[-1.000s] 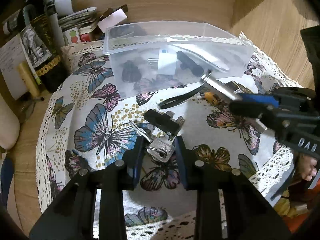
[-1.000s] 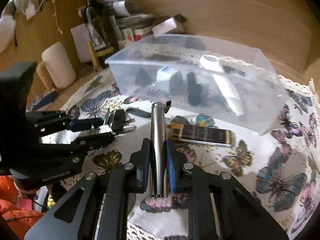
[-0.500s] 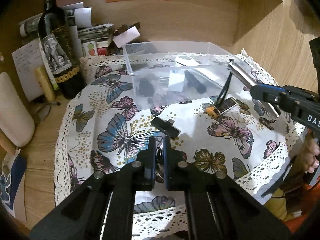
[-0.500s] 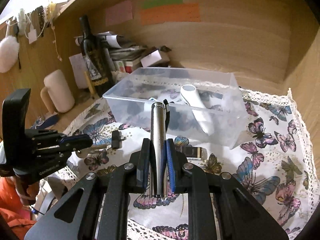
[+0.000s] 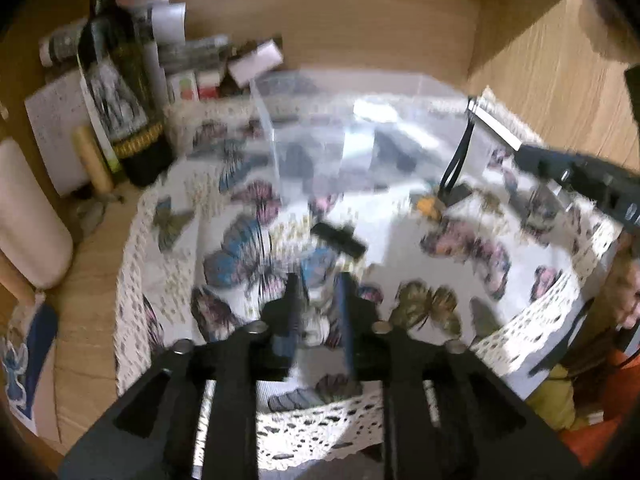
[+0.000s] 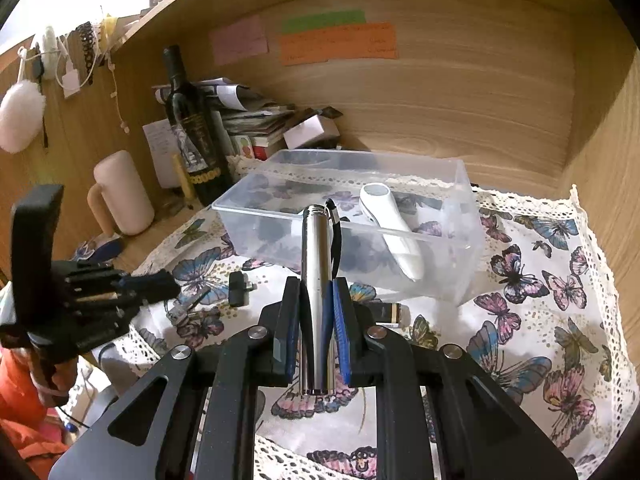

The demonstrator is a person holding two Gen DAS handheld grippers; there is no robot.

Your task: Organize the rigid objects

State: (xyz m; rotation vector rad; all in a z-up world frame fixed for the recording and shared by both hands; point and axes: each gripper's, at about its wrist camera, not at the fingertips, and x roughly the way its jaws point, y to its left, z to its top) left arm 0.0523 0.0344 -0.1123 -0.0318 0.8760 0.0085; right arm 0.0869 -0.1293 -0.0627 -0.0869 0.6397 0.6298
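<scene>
Right wrist: my right fingers (image 6: 316, 316) clamp the flashlight (image 6: 317, 280); its strap (image 6: 337, 240) could snag the bin (image 6: 460, 264) rim. Left fingers (image 5: 318, 308) apart.

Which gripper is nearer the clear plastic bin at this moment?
Right. The right gripper, shut on the silver flashlight, hangs just in front of the clear plastic bin. The left gripper sits farther back over the butterfly tablecloth.

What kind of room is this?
Probably someone's home, a wooden desk nook. A butterfly tablecloth covers the top, a wine bottle stands by stacked papers, and sticky notes are on the back wall.
</scene>
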